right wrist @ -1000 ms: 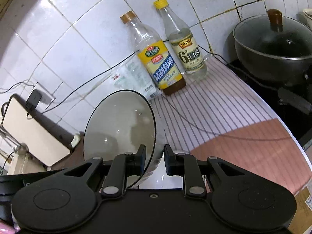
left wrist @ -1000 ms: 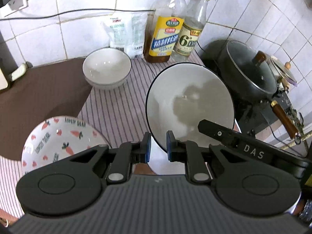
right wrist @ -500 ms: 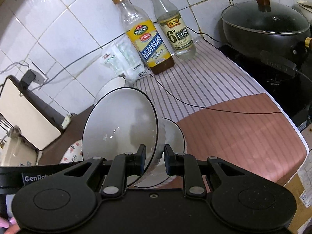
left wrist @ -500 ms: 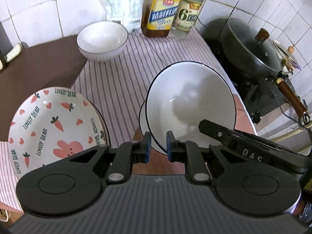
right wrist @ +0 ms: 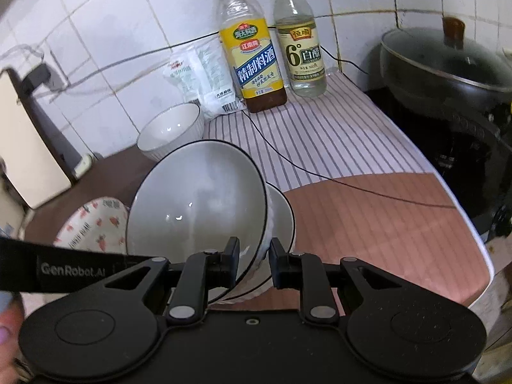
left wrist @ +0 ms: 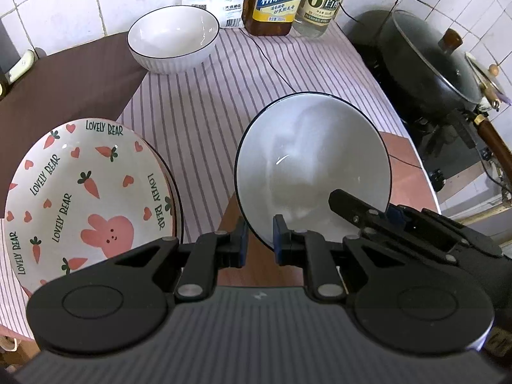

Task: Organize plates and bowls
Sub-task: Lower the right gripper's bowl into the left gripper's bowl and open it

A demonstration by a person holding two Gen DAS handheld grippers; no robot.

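Jaws of the right gripper [right wrist: 254, 257] clamp the rim of a tilted white bowl [right wrist: 198, 198], held over another bowl [right wrist: 283, 214] on the worktop [right wrist: 384, 224]. Left gripper [left wrist: 258, 240] jaws stand slightly apart, gripping nothing.

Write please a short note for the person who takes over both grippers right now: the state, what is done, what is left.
Left gripper: open, holds nothing, hovers near the held bowl's rim.
Right gripper: shut on the rim of the black-rimmed bowl, which hangs tilted just above a second bowl on the cloth.
Done: the carrot plate seems to lie on another plate, at the left.
Left: lower the held bowl into the second bowl, release, then probably add the ribbed bowl that stands near the wall.
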